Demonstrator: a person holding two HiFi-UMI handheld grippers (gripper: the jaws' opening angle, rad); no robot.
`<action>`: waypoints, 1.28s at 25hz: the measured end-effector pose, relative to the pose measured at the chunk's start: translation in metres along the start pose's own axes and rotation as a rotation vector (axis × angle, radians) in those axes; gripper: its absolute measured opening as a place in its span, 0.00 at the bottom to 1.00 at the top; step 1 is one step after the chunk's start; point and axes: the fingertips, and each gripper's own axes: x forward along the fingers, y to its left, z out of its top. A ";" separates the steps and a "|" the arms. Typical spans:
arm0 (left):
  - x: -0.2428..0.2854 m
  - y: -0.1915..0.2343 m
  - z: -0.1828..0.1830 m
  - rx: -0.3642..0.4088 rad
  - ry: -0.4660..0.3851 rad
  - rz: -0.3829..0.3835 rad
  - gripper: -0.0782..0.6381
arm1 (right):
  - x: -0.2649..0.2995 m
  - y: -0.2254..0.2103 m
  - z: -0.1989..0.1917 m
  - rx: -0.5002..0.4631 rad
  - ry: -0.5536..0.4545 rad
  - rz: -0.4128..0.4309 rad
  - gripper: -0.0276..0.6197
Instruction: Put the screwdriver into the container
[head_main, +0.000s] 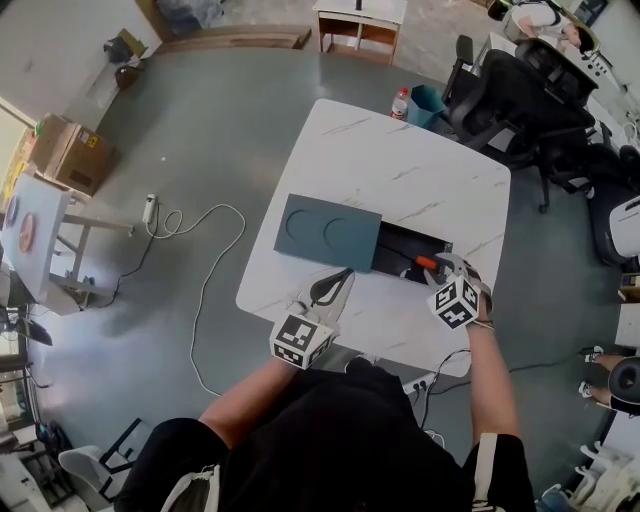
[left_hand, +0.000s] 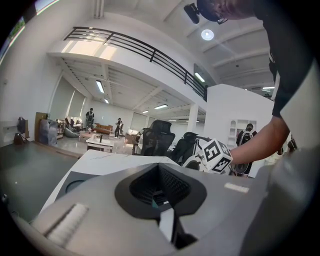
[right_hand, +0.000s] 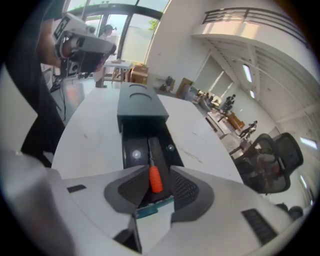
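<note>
Screwdriver (right_hand: 155, 181) lies inside the open container (head_main: 400, 245) on the bench (head_main: 400, 170). Right hand-held gripper (right_hand: 154, 170) is released, jaws wide and clear of it. Left hand-held gripper (left_hand: 159, 167) is clenched (apparently empty). Best: lift straight up, avoiding the handle.

White worktop (head_main: 400, 170) seen from above. A dark container (head_main: 400, 246) holds an orange-handled screwdriver (head_main: 426, 263) at its 3 o'clock end, beside the right gripper (head_main: 441, 271). The left gripper (head_main: 335, 286) is at the container's 7 o'clock.

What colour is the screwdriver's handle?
Orange. The screwdriver handle shows best in the right gripper view, seen between that gripper's open jaws.
</note>
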 end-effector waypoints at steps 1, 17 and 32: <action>0.001 -0.002 0.001 -0.001 -0.003 -0.006 0.12 | -0.008 -0.003 0.004 0.050 -0.036 -0.036 0.23; 0.012 -0.046 0.049 0.037 -0.103 -0.116 0.12 | -0.159 -0.024 0.073 0.555 -0.564 -0.519 0.06; 0.004 -0.068 0.082 0.120 -0.158 -0.144 0.12 | -0.207 -0.007 0.088 0.640 -0.728 -0.555 0.05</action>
